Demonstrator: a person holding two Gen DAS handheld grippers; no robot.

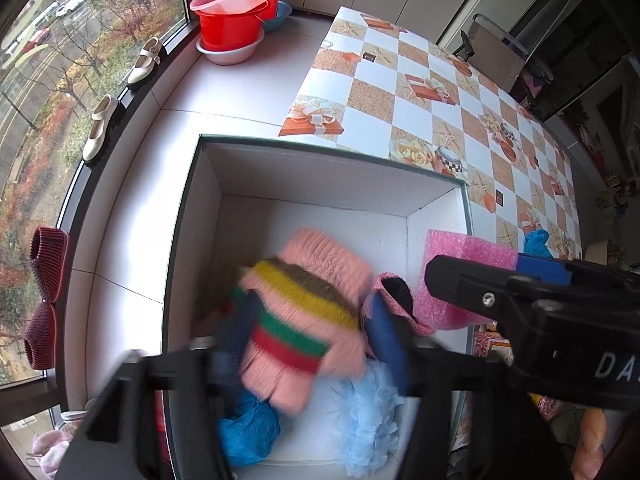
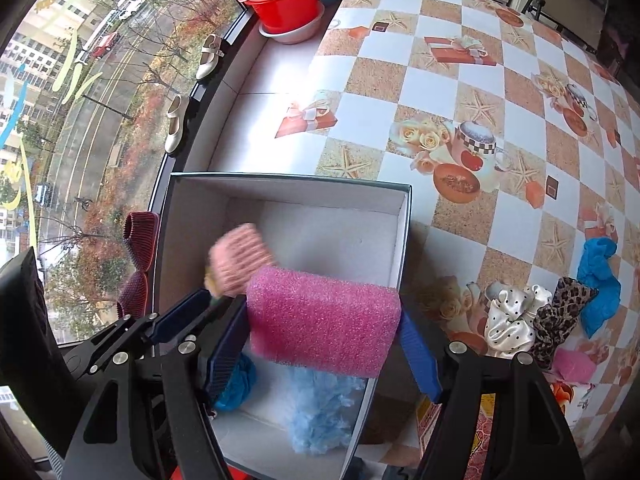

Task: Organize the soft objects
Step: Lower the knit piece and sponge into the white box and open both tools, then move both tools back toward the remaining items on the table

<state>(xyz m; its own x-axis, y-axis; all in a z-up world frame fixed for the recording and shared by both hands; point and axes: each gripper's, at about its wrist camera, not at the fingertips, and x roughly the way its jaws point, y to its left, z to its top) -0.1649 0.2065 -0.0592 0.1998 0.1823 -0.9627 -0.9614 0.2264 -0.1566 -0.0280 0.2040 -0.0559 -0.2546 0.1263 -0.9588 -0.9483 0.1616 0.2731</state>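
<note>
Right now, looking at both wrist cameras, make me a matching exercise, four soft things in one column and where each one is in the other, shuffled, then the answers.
Things:
1. pink foam sheet
2. striped knit piece
3. light blue feathery piece
4. leopard-print scrunchie

Places:
A. lying on the bottom of the white box
B. between the fingers of the right gripper
C. on the checked tablecloth, outside the box
D. blurred, over the box, between the left gripper's open fingers

Pairs: 1-B, 2-D, 3-A, 4-C
</note>
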